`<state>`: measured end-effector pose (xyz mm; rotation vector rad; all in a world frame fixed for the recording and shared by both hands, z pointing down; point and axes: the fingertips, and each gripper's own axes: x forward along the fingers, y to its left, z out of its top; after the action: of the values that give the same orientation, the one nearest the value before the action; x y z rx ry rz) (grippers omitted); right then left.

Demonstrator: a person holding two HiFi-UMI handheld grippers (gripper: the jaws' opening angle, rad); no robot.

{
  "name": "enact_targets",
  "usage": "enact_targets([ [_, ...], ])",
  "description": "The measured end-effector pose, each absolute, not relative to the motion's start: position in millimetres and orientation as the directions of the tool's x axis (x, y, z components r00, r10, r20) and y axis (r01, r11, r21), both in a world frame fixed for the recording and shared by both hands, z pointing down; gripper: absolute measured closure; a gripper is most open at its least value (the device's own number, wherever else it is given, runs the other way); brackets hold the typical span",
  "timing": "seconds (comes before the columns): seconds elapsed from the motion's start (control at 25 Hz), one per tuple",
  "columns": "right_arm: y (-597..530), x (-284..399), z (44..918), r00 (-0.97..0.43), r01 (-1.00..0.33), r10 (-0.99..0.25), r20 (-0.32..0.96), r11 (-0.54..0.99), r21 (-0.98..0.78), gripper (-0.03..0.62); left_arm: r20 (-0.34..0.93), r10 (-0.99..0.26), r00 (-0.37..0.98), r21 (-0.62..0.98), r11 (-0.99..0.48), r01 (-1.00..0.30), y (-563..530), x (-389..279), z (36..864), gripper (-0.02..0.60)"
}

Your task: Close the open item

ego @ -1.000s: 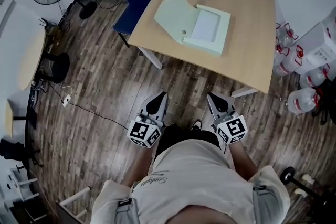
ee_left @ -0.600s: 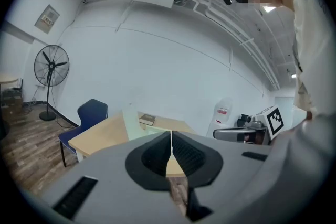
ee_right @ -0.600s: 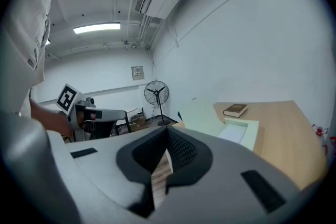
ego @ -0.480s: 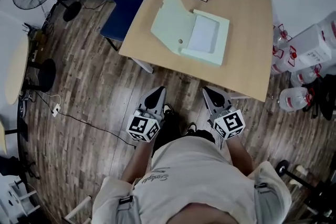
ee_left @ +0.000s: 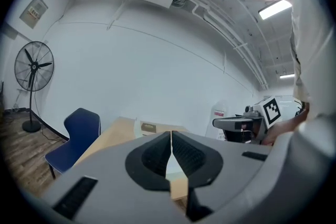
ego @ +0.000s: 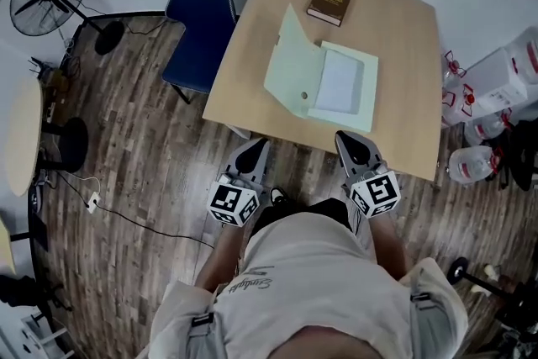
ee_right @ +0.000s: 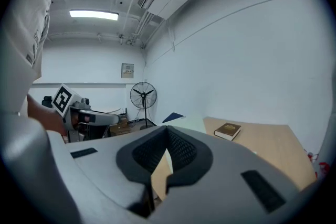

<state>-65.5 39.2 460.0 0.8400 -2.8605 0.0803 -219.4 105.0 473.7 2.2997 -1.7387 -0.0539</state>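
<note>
pale green folder point(ego: 324, 80) lies open on the wooden table point(ego: 403, 38), lid raised at its left, brown book point(ego: 329, 2) beyond it. left gripper point(ego: 255, 154) and right gripper point(ego: 353, 147) hover at the near edge, jaws pressed together on nothing.

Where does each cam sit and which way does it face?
Head view: on the person's head, steeply down at table with open file box and book; torso, left gripper, right gripper show.
Left gripper view: on left gripper, along its shut jaws toward table, chair, fan; right gripper at right.
Right gripper view: on right gripper, along its shut jaws toward table, book; left gripper at left.
Shared: all three show table, fan.
</note>
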Motion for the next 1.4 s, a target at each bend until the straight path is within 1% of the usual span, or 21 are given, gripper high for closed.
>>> enact_targets([
  [0.12,20.9,-75.7,459.4,-0.812,-0.568,-0.56,0.164,0.823,-0.007,0.605,0.142,-0.949,0.28,0.245,-0.24,-0.939,98.4,-239.8,488.3,0.565],
  [0.24,13.0,-82.0,463.0,-0.8,-0.583,-0.568,0.193,0.812,-0.022,0.605,0.161,-0.945,0.283,0.275,-0.232,-0.933,91.3,-251.5,495.5,0.565],
  [0.4,-10.5,-85.6,469.2,-0.793,-0.589,-0.573,0.209,0.808,-0.018,0.605,0.157,-0.946,0.282,0.27,-0.233,-0.934,70.6,-255.9,497.0,0.565],
  [0.72,-68.4,-90.9,493.2,-0.819,-0.562,-0.537,0.203,0.822,-0.092,0.605,0.22,-0.935,0.277,0.26,-0.218,-0.941,19.8,-244.2,497.1,0.565],
  [1.0,-122.6,-94.9,486.2,-0.853,-0.514,-0.501,0.145,0.855,-0.073,0.605,0.215,-0.936,0.28,0.159,-0.25,-0.955,-43.5,-236.1,466.5,0.565],
  [1.24,-156.1,-82.5,494.9,-0.859,-0.501,-0.482,0.171,0.86,-0.095,0.605,0.182,-0.944,0.274,0.166,-0.245,-0.955,-92.7,-229.4,444.0,0.565],
  [1.4,-173.0,-84.4,505.6,-0.86,-0.499,-0.474,0.19,0.86,-0.107,0.605,0.18,-0.947,0.268,0.162,-0.24,-0.957,-111.2,-235.8,444.1,0.565],
])
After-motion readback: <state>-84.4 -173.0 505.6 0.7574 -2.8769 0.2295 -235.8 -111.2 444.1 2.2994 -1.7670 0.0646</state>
